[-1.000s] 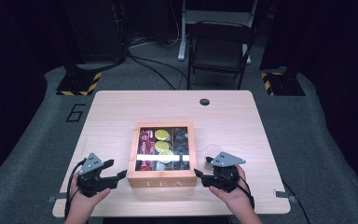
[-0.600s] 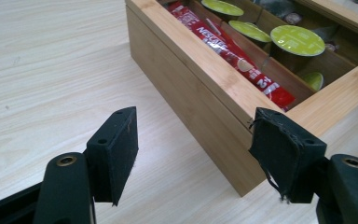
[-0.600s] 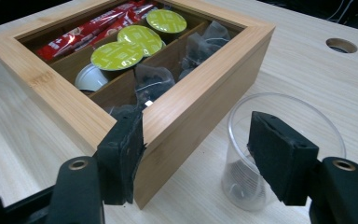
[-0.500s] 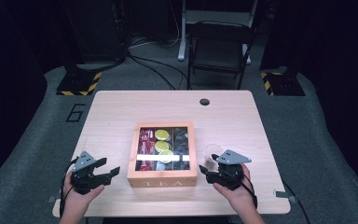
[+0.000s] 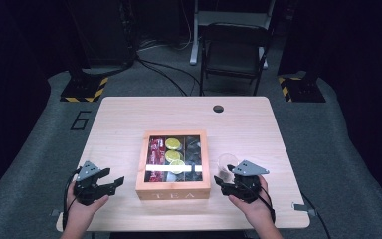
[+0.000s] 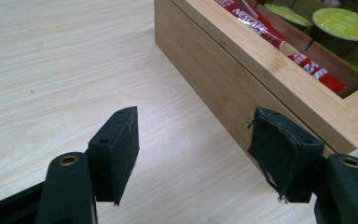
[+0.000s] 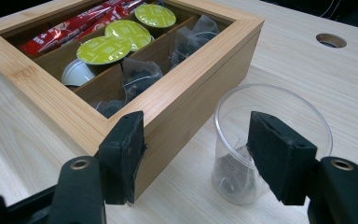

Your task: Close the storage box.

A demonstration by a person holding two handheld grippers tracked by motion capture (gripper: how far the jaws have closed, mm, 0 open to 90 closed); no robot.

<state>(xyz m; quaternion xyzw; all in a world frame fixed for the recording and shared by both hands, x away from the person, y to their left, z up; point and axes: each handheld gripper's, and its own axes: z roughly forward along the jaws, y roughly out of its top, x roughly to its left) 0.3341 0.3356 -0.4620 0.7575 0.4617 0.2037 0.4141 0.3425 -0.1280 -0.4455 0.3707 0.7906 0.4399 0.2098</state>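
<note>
The left tongs [image 5: 114, 182] sit low over the tabletop [image 5: 119, 124] near its front left corner, held in the person's left hand [image 5: 82, 211], and their jaws stand apart with nothing between them but bare wood; they have just been closing a little. In the left gripper view the two black pads [image 6: 119, 149] frame an empty strip of tabletop, and the near corner of the wooden tea box [image 6: 242, 84] lies just beyond the right-hand pad, not touched. The right tongs [image 5: 223, 179] rest at the other side of the box, in the person's right hand [image 5: 251, 206], also with their jaws apart and clamped on nothing. In the right gripper view one pad stands before the box's side wall and the other before a clear plastic cup [image 7: 265, 140]; the cup stands upright on the tabletop just beside the box's right wall, ahead of the pads rather than between them. The tea box [image 5: 174, 164] sits at the middle of the tabletop, towards the front edge, with its window lid down. Through the lid show red sachets [image 7: 70, 28] in the left compartment, green-topped capsules [image 7: 116, 39] in the middle one and dark tea bags [image 7: 191, 37] in the right one. A round cable hole [image 5: 218, 108] lies at the far edge, and a dark chair [image 5: 234, 50] stands on the floor behind.
</note>
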